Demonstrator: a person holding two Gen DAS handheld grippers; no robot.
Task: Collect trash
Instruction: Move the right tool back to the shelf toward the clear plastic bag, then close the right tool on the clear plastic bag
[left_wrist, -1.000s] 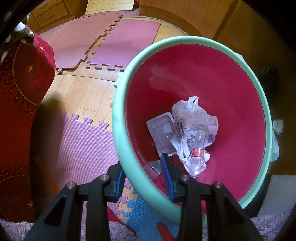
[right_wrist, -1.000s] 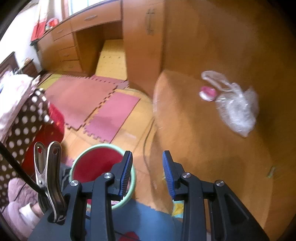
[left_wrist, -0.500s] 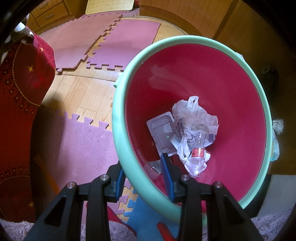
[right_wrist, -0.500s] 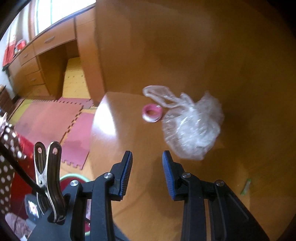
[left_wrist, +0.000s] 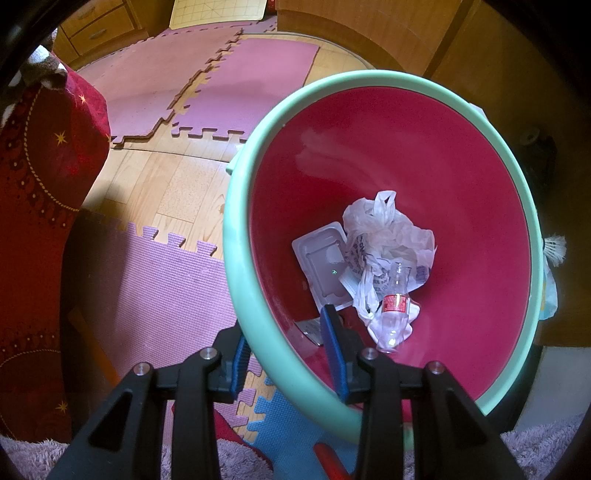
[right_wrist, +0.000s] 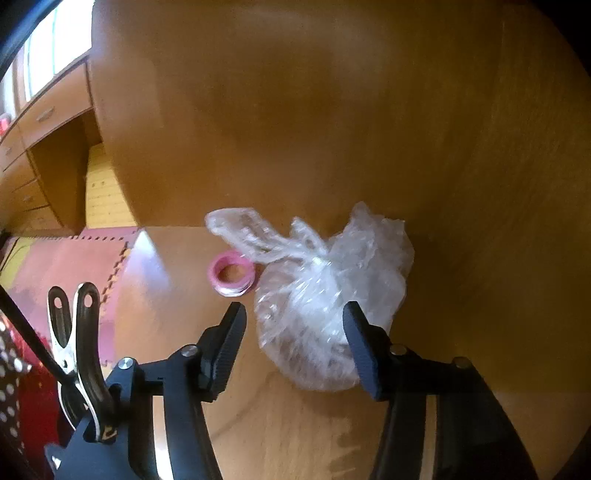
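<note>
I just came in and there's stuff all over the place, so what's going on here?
A person is collecting trash with a handheld gripper in each hand. The left gripper is clamped on the rim of a red bin with a green rim, which already holds a clear plastic bottle, a crumpled white bag and a white tray. The right gripper has just been opening its jaws and is lined up on a knotted clear plastic bag on the wooden tabletop, not yet gripping it. A pink ring lies beside the bag.

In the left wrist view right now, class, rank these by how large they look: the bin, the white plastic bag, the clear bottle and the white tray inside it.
1. bin
2. white plastic bag
3. white tray
4. clear bottle
Bag and tray look close; the bag covers part of the tray, so that order is unsure.
</note>
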